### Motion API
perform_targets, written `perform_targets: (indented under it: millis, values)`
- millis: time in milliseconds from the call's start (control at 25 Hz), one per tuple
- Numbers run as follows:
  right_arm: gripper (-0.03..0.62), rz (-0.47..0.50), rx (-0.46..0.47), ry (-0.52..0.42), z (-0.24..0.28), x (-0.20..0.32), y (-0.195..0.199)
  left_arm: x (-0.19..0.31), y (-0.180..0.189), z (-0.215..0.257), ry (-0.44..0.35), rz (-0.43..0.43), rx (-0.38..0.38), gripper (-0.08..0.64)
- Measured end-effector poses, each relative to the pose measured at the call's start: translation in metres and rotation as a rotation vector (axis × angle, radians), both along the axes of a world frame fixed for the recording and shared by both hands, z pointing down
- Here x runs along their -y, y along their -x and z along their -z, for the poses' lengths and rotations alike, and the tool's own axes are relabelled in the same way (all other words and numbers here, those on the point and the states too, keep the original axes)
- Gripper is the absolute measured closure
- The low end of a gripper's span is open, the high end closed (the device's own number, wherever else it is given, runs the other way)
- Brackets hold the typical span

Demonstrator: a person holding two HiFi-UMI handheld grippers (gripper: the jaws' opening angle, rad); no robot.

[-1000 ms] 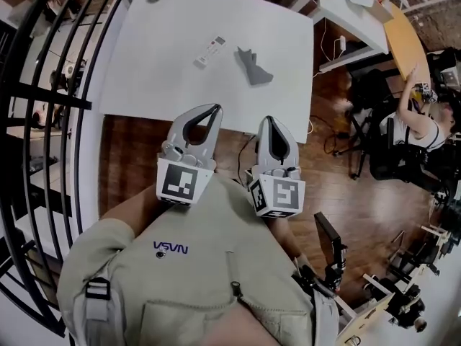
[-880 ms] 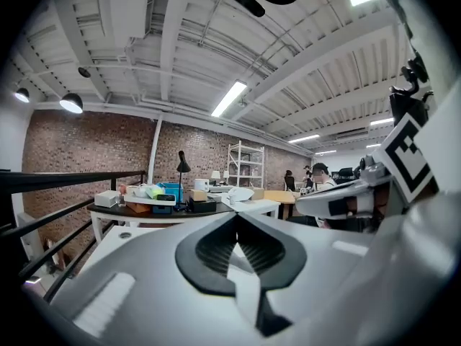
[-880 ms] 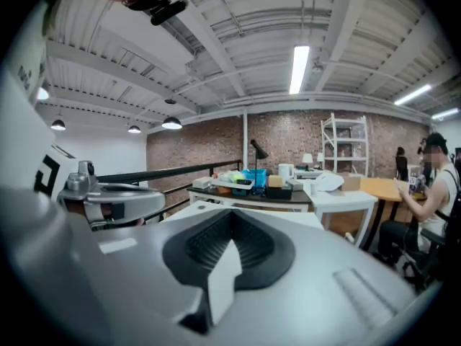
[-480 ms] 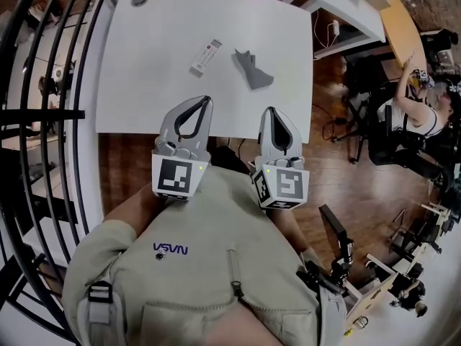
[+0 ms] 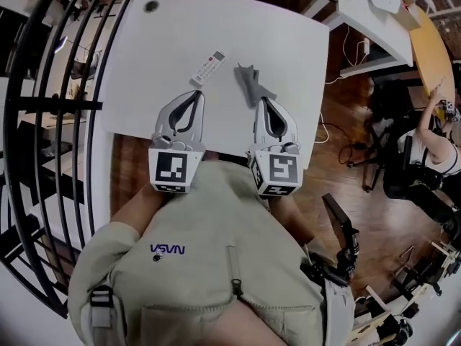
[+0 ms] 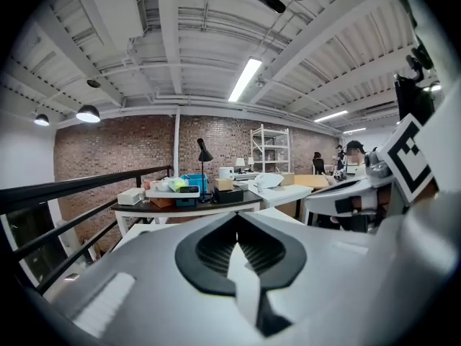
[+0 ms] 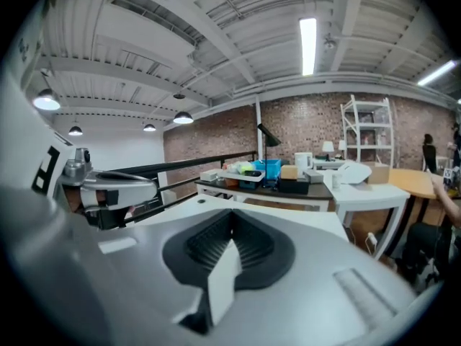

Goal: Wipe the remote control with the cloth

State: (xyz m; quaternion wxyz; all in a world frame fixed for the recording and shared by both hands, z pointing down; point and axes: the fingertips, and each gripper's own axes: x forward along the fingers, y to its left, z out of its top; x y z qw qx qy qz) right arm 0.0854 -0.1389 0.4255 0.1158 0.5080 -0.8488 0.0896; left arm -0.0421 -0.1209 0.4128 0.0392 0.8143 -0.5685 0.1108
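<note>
Grey and crumpled, the cloth [image 5: 253, 85] lies on the white table [image 5: 295, 27], with the remote control [image 5: 207, 68] just to its left and a strip of bare tabletop between them. We see the remote as a slim white bar lying on a slant, its buttons facing up.

We hold both tools closed and empty: the left gripper [image 5: 194, 95] and the right gripper [image 5: 265, 101] each have their jaws pressed together with nothing between them. From the head view, the right tip sits at the near edge of the cloth and the left tip is close to the near end of the remote. We cannot tell whether either one touches.

We judge the cloth to be soft and light. It should bunch up and fold under a pinch, so one of its raised ridges is the place to grip, not the flat hem. The remote looks stiff, light and smooth, and we expect it to skate across the slick table when rubbed. We would steady it by its long edges near one end, leaving the button face open for wiping.
</note>
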Motion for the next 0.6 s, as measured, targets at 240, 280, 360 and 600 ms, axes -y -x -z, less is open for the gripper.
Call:
perform_targets:
  millis: [240,280,360,600]
  values:
    - [0.540,0.092,-0.053,0.022,-0.032,0.034,-0.014,0.024,-0.020,-0.024,0.045,0.058,0.026,0.554]
    - [0.530,0.096,-0.072,0.031,-0.040,0.038,-0.014,0.026,-0.019,-0.032,0.059,0.048,0.044,0.549]
    - [0.501,0.103,-0.103,0.058,-0.057,0.045,-0.010,0.031,-0.016,-0.047,0.089,0.039,0.055,0.503]
    - [0.427,0.113,-0.156,0.169,-0.110,0.064,0.000,0.049,-0.006,-0.080,0.145,0.020,0.085,0.474]
